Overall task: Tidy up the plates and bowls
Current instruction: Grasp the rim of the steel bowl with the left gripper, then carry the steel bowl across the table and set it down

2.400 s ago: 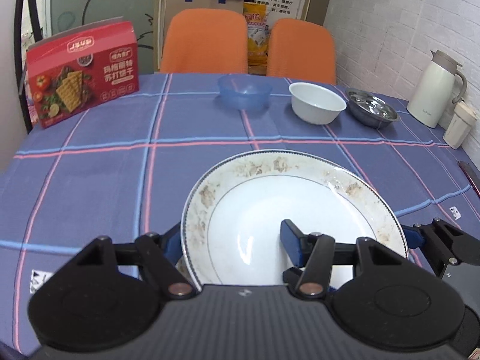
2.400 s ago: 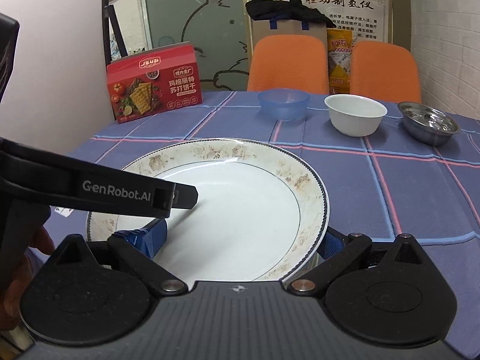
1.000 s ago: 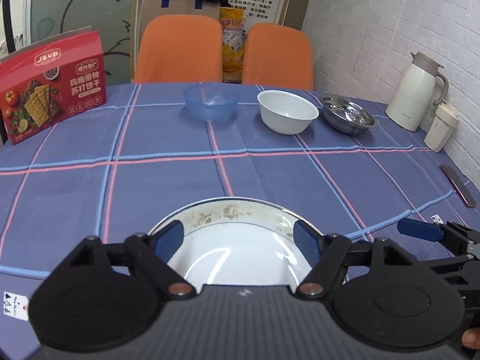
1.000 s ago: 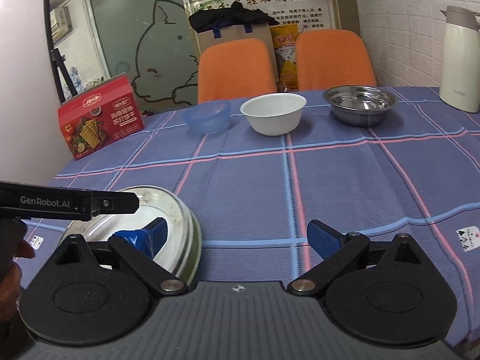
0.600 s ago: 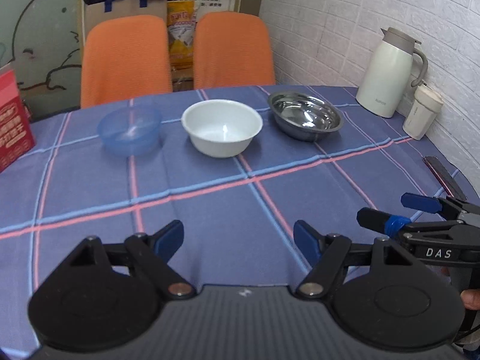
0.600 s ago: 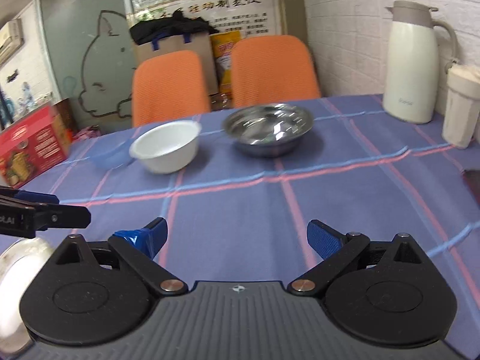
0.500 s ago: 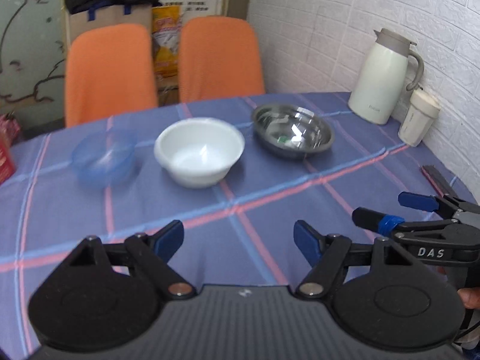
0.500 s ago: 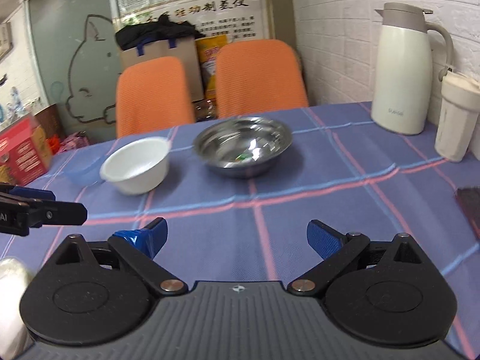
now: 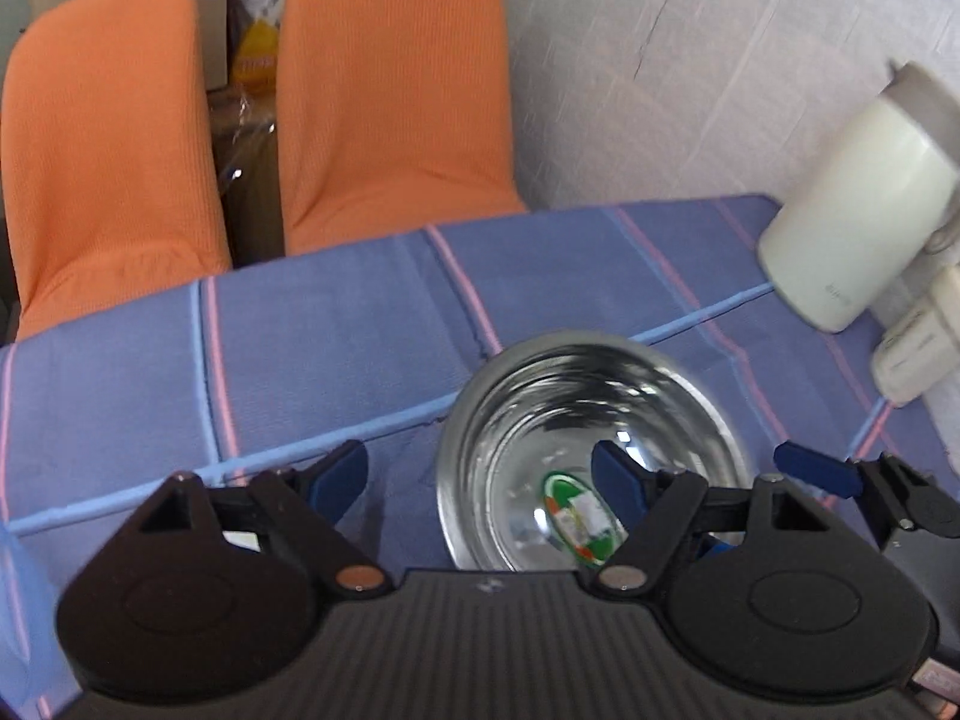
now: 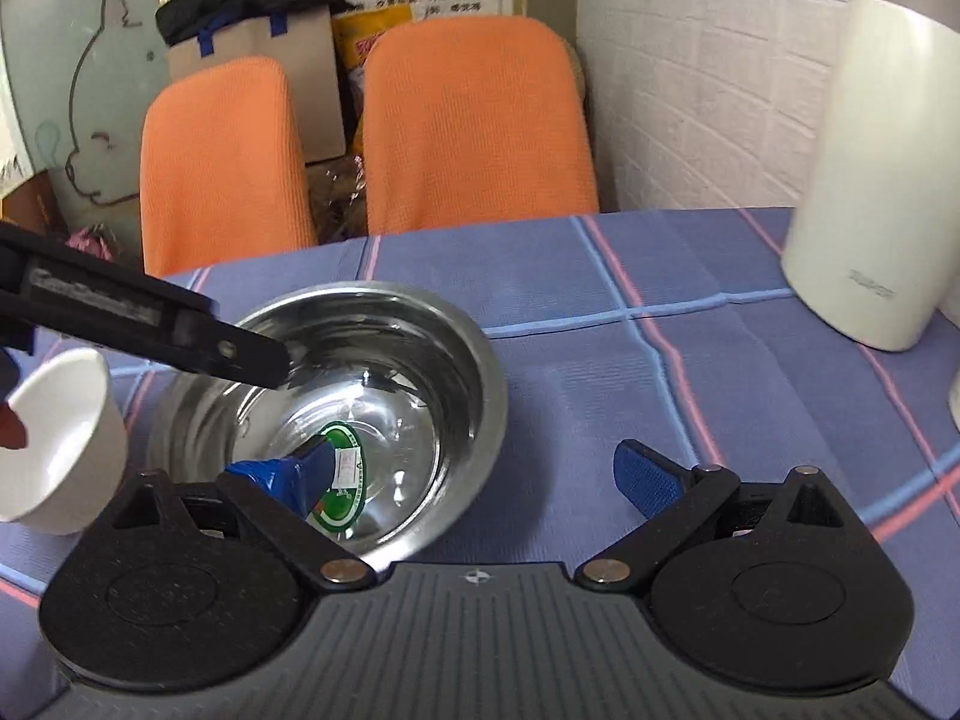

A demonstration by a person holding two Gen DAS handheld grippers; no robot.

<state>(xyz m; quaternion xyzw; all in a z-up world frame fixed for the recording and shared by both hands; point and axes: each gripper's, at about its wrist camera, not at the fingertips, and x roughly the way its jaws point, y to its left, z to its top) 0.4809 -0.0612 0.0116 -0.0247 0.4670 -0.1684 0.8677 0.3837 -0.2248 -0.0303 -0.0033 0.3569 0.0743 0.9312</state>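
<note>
Steel bowl sits upright on the blue checked tabletop, a green-and-white sticker on its inside bottom. Left gripper: fingers spread wide, holding nothing. Its right finger pad is over the bowl's inside, its left pad is outside over the cloth, so the bowl's left rim lies between them; contact with the rim cannot be told. Right gripper: fingers also wide apart, nothing clamped. Its left finger dips inside the bowl near the sticker, its right one is outside over the tabletop, with the bowl's right wall between them; touching or not is unclear. In the right wrist view the left gripper's black finger reaches over the bowl's far left rim. White bowl stands just beside the steel bowl, on its left. White jug stands on the right by the brick wall. Two orange chairs behind the tabletop.
</note>
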